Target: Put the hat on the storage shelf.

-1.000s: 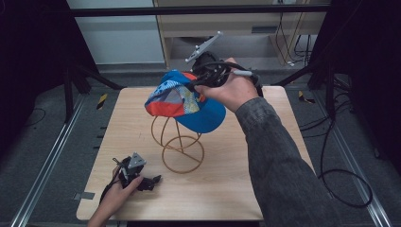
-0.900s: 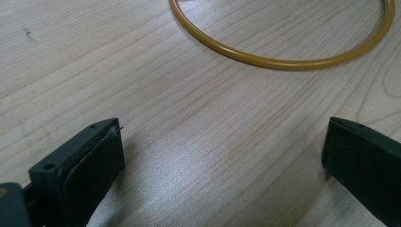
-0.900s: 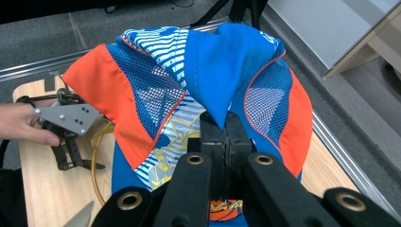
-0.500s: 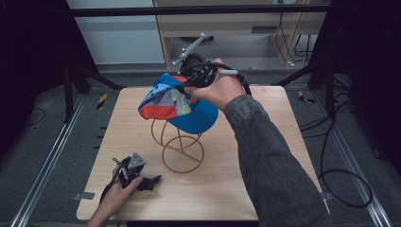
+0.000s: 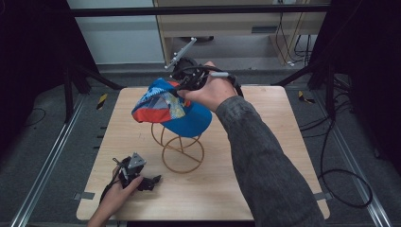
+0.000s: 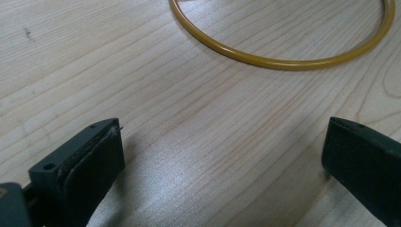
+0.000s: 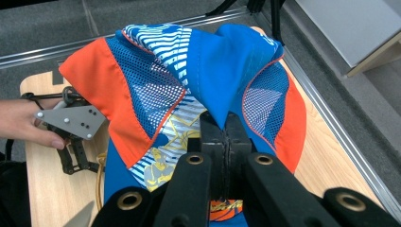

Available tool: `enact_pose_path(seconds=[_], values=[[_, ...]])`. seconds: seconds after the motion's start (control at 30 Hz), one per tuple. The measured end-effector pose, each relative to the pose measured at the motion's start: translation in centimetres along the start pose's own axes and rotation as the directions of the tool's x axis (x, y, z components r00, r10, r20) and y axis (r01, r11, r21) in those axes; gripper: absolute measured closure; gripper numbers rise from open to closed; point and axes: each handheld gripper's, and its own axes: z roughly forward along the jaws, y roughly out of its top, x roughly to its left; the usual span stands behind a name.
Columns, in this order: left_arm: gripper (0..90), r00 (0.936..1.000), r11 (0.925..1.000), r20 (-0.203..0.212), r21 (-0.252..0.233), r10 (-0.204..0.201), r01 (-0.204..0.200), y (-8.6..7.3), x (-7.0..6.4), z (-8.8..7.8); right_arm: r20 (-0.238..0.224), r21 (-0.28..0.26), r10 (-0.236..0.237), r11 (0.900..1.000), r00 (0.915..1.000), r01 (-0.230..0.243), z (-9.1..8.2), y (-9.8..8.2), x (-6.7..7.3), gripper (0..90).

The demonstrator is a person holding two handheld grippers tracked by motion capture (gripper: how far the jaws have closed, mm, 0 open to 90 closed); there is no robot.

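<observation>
A blue, orange and patterned cap (image 5: 172, 109) hangs in the air over a gold wire stand (image 5: 182, 151) in the middle of the wooden table (image 5: 265, 156). My right gripper (image 5: 182, 85) is shut on a fold of the cap's blue crown (image 7: 222, 71), above the stand's top. In the right gripper view the two jaws press together with the fabric pinched between them (image 7: 226, 127). My left gripper (image 5: 151, 182) rests low on the table near the front left corner, open, with bare wood between its pads (image 6: 94, 165). The stand's base ring (image 6: 279, 59) lies just ahead of it.
A wooden cabinet (image 5: 236, 23) stands behind the table. Dark frame legs (image 5: 75, 78) and cables (image 5: 340, 179) lie on the floor on both sides. Metal rails (image 5: 42, 170) run along the table's left and right.
My right hand has carried the cap leftward and slightly down, closer over the stand's top. The left gripper has stayed where it was.
</observation>
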Motion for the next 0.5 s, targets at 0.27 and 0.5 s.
enact_pose_path(seconds=[0.27, 0.5], values=[[0.0, 1.0000, 1.0000, 0.000, 0.000, 0.000, 0.000, 0.0, 0.0, 0.0, -0.001, 0.010, 0.000, 1.000, 1.0000, 0.000, 0.4, -0.2, 0.0, 90.0], [0.0, 1.0000, 1.0000, 0.000, 0.000, 0.000, 0.000, 0.0, 0.0, 0.0, -0.015, 0.016, -0.017, 1.000, 0.9997, 0.017, 1.1, 0.2, 0.6, 90.0]])
